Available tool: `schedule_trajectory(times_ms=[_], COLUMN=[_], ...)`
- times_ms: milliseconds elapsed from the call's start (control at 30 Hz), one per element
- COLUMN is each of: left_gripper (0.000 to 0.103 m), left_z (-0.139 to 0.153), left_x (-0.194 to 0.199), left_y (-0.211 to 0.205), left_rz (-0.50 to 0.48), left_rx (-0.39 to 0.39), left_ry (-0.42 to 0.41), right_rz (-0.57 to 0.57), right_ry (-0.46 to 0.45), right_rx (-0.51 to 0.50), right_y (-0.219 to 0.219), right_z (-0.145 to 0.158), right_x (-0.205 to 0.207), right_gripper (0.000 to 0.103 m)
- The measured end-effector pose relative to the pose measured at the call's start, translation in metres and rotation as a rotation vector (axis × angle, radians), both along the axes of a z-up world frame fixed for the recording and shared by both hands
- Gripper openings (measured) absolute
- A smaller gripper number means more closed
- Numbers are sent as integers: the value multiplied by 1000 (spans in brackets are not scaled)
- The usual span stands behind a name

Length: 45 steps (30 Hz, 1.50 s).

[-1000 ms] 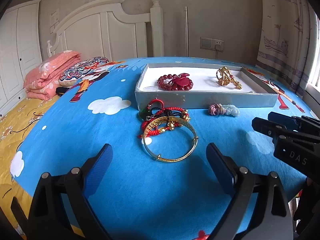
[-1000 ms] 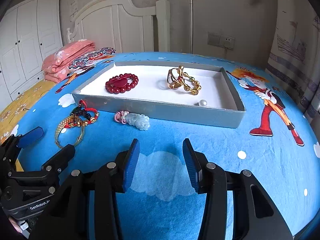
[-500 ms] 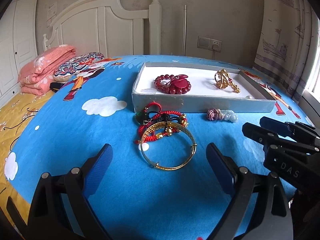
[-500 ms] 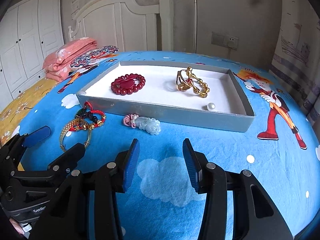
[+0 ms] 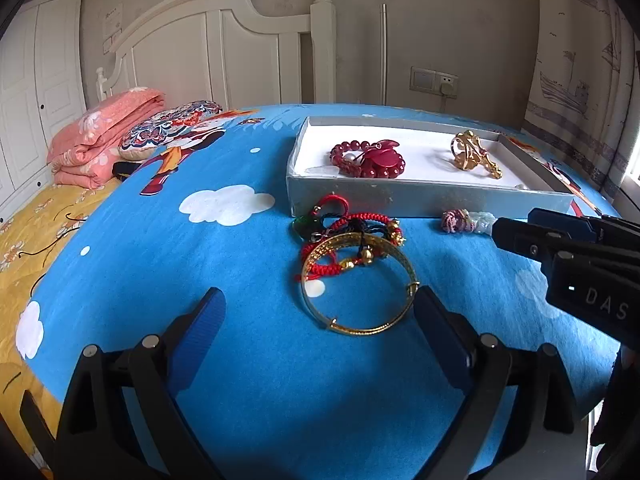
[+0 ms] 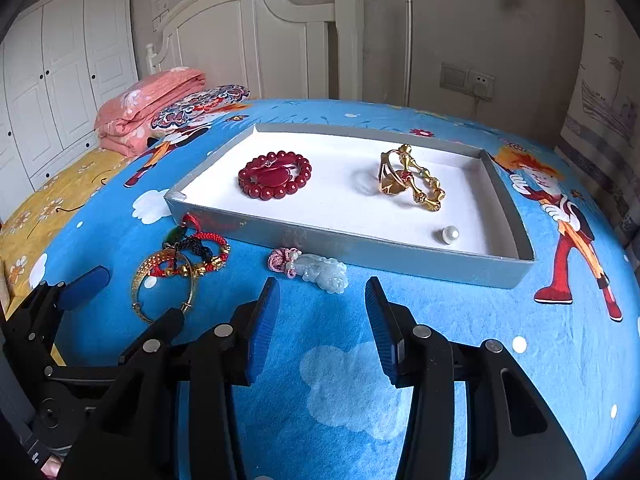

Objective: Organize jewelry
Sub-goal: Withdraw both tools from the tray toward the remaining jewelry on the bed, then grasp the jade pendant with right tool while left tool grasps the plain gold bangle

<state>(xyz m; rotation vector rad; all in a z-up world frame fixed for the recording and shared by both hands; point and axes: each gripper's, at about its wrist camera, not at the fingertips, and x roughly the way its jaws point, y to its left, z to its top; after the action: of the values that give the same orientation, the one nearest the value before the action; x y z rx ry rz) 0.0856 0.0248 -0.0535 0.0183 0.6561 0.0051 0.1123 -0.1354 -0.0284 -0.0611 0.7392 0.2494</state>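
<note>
Both grippers hover empty, jaws apart — left gripper (image 5: 316,320) over the thin gold metal bangle (image 5: 357,283), right gripper (image 6: 322,312) near the pale jade pendant (image 6: 322,275), beside the shallow grey cardboard tray (image 6: 400,256).

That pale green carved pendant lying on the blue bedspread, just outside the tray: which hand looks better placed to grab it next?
Probably the right. The right gripper is open and empty, and the pendant lies just ahead of it. The left gripper faces the gold bangle instead.
</note>
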Motion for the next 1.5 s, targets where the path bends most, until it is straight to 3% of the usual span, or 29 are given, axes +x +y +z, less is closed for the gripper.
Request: schedule_trajectory(times_ms=[133, 367, 600, 733, 867, 967, 1000, 1067, 1267, 1500], left_gripper=[93, 95, 98, 97, 97, 97, 97, 97, 97, 97], left_z=[0, 0, -2, -2, 0, 1, 2, 3, 11, 15], left_x=[5, 5, -5, -10, -13, -12, -11, -9, 3, 30], left_y=[12, 29, 45, 49, 50, 51, 51, 51, 40, 29], left_rz=[7, 32, 72, 80, 50, 47, 46, 39, 17, 10], left_rx=[-7, -11, -16, -26, -62, -74, -76, -82, -81, -98], left_ry=[26, 33, 21, 14, 16, 21, 22, 29, 31, 101], right_rz=[26, 81, 276, 214, 193, 214, 224, 209, 151, 137], right_ry=[69, 86, 130, 85, 102, 84, 72, 50, 45, 40], right_rx=[-3, -57, -20, -58, -88, -131, -153, -183, -148, -100], right_y=[6, 18, 29, 30, 32, 41, 44, 46, 28, 11], right_z=[-2, -2, 4, 7, -3, -7, -8, -8, -9, -11], right_x=[15, 29, 4, 4, 21, 17, 14, 8, -2, -13], right_gripper=[43, 44, 41, 41, 40, 31, 22, 19, 19, 19])
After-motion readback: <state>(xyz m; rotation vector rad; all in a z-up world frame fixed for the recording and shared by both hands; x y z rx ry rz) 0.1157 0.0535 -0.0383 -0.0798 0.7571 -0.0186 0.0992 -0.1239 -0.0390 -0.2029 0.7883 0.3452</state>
